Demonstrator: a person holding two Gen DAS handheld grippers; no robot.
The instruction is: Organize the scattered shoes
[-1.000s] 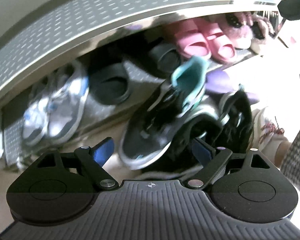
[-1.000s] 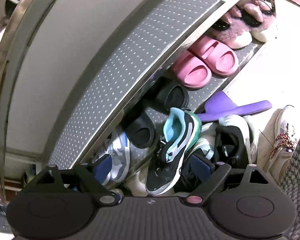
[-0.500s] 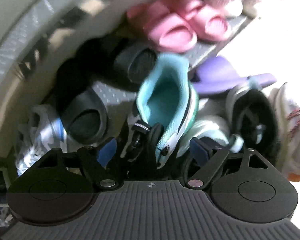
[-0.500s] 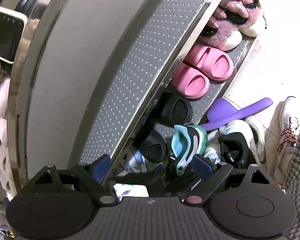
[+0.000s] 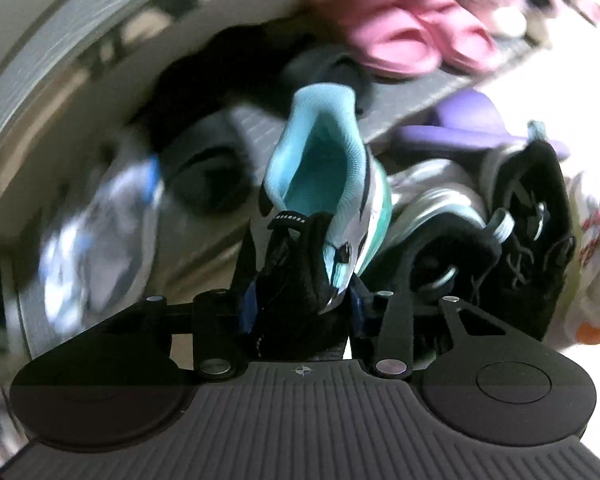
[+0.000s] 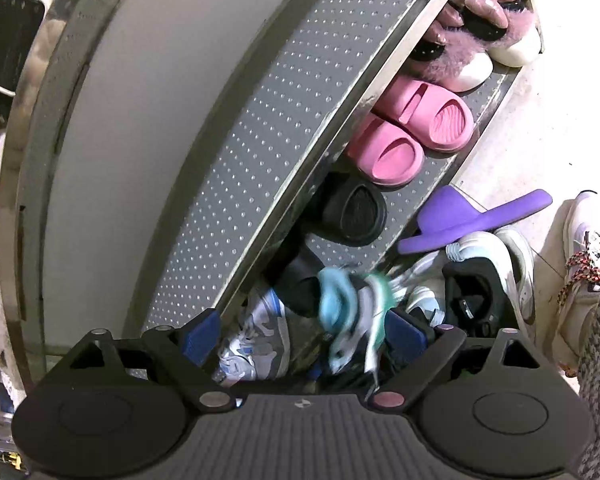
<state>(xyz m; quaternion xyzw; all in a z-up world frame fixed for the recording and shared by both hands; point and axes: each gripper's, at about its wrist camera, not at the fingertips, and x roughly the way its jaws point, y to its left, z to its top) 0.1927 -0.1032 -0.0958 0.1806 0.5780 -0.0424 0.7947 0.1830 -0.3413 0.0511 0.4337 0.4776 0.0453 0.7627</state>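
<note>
Right wrist view — rack shelf point(image 6: 456, 168) holds pink slides point(image 6: 412, 136), seemingly paired.

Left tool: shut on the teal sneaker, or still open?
Shut. The left tool has both blue pads pressed against the teal sneaker, gripping its black front.

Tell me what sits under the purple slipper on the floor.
The purple slipper lies tilted, its lower edge resting on a white and black sneaker in the pile beside the rack's bottom shelf. Whatever is beneath its sole stays hidden.
</note>
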